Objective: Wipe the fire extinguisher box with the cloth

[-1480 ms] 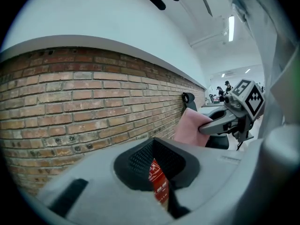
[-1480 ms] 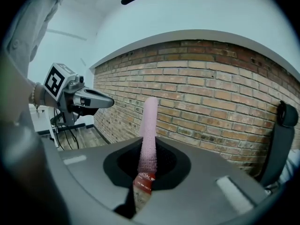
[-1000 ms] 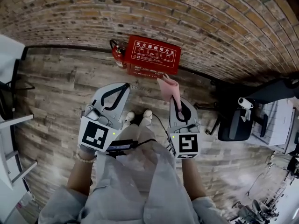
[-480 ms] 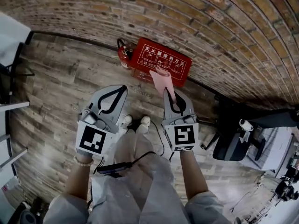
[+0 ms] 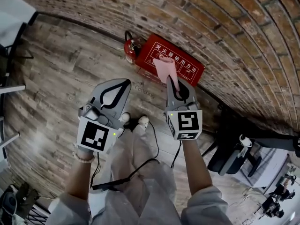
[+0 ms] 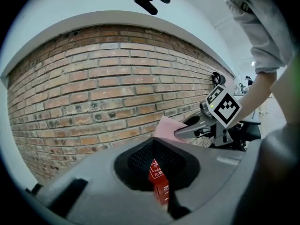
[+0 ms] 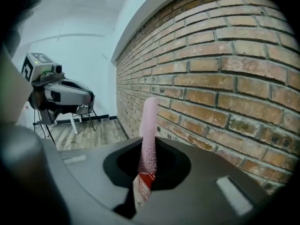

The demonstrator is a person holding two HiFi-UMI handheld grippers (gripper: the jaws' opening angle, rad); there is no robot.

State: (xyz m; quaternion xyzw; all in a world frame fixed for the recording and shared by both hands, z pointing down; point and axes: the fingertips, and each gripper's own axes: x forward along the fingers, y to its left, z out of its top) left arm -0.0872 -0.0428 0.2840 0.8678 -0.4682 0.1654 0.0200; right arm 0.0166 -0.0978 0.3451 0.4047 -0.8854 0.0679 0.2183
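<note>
A red fire extinguisher box [image 5: 187, 68] with white print stands on the wood floor against the brick wall, a red extinguisher [image 5: 131, 49] at its left end. My right gripper [image 5: 174, 82] is shut on a pink cloth [image 5: 166, 69] that stands up from its tips and overlaps the box's front in the head view. In the right gripper view the cloth [image 7: 148, 135] rises between the jaws with a sliver of the red box [image 7: 142, 187] below. My left gripper [image 5: 123, 83] is shut and holds nothing, hanging left of the box; a strip of the box [image 6: 158, 183] shows past its jaws.
A curved brick wall [image 5: 225, 27] runs behind the box. A black office chair [image 5: 229, 149] stands at the right, metal shelving [image 5: 7, 93] at the far left. The person's white shoes [image 5: 133, 120] and a black cable [image 5: 140, 165] are below the grippers on the plank floor [image 5: 56, 78].
Both grippers have come closer to the box. The pink cloth, earlier below the box's front edge, now overlaps the box's printed face.
</note>
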